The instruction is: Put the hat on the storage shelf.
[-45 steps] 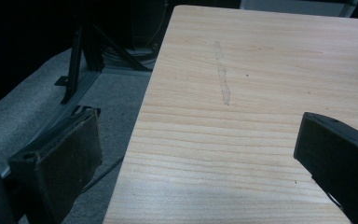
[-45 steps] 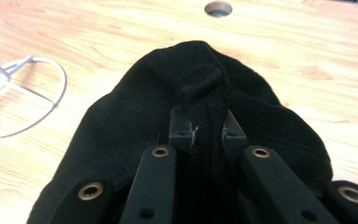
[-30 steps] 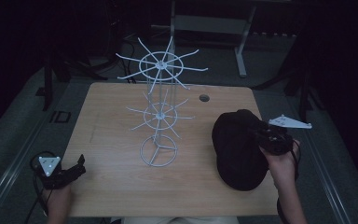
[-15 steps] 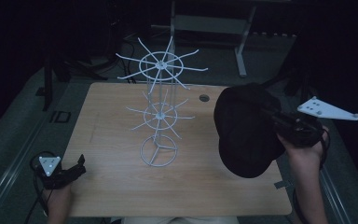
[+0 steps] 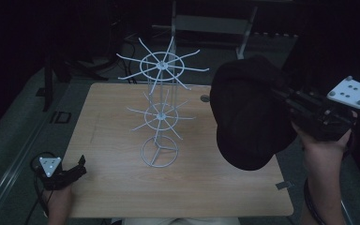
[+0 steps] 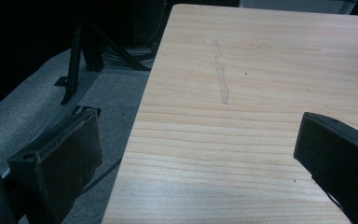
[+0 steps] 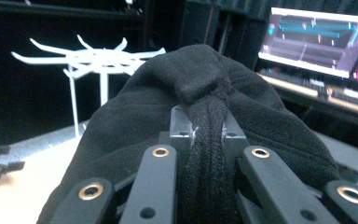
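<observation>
The right gripper (image 5: 286, 101), clamped on a fold of the black cap (image 5: 251, 112) held above the worktop (image 5: 122, 126), should carry it level onto a rack (image 5: 161, 68) prong.

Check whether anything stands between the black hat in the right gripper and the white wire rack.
Nothing visible does. The right gripper holds the black hat above the table's right side; the space toward the white wire rack looks open.
</observation>
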Demonstrator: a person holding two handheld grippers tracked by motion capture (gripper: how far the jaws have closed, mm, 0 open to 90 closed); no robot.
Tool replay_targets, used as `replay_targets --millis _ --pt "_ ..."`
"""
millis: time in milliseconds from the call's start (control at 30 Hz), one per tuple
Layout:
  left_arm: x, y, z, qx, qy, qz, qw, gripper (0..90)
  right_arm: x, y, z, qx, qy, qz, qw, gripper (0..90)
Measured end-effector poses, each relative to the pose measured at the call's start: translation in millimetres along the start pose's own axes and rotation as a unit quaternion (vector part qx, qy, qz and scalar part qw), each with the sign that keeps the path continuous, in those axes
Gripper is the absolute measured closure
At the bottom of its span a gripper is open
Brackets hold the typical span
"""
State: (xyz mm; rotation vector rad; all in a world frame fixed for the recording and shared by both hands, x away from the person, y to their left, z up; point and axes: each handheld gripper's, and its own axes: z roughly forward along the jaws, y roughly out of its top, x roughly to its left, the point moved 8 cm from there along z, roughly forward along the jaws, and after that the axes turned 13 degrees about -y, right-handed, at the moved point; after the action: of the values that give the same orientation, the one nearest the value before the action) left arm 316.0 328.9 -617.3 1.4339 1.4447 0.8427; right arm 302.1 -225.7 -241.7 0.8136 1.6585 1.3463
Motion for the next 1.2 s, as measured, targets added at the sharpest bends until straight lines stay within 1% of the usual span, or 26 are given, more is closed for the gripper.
replay_targets --millis 167,300,400,467,533,600,733,833,900,1033,1200 --pt "0.1 0.0 -0.2 -0.001 -0.001 -0.001 1.0000 1.5 14.1 25.8 -7.7 -0.030 0.017 -0.013 0.9993 80.8" --pt "0.2 0.0 -0.2 0.000 0.000 0.000 1.0000 1.5 27.9 42.6 -10.4 -0.049 0.036 -0.021 0.9979 80.8" --pt "0.2 0.0 -0.2 -0.001 -0.001 0.000 1.0000 1.5 41.3 50.0 -10.4 -0.058 0.054 -0.030 0.9964 80.8" --pt "0.1 0.0 -0.2 0.000 -0.002 0.000 1.0000 1.4 50.3 51.2 -8.0 -0.058 0.070 -0.030 0.9955 80.8" --pt "0.0 0.0 -0.3 -0.001 -0.002 0.000 1.0000 1.5 58.6 49.2 -3.1 -0.053 0.078 -0.037 0.9948 80.8" --pt "0.0 0.1 -0.3 -0.001 -0.002 0.000 1.0000 1.5 65.4 44.5 4.3 -0.044 0.088 -0.039 0.9945 80.7" --pt "-0.1 0.0 -0.4 -0.001 -0.002 0.000 1.0000 1.5 75.9 30.4 19.8 -0.024 0.101 -0.043 0.9937 80.7" --pt "-0.1 0.2 -0.4 -0.003 -0.002 0.000 1.0000 1.5 81.1 20.2 26.6 -0.014 0.109 -0.041 0.9930 80.6" --pt "-0.3 0.2 -0.5 -0.004 -0.002 0.000 1.0000 1.5 82.5 13.7 29.0 -0.010 0.113 -0.039 0.9928 80.4" --pt "-0.1 0.2 -0.7 -0.003 -0.002 0.001 1.0000 1.5 86.3 1.0 29.5 -0.007 0.140 -0.023 0.9899 80.0" --pt "0.0 0.1 -0.5 -0.003 -0.001 0.000 1.0000 1.5 91.0 -12.7 31.2 -0.002 0.148 -0.018 0.9888 79.1"
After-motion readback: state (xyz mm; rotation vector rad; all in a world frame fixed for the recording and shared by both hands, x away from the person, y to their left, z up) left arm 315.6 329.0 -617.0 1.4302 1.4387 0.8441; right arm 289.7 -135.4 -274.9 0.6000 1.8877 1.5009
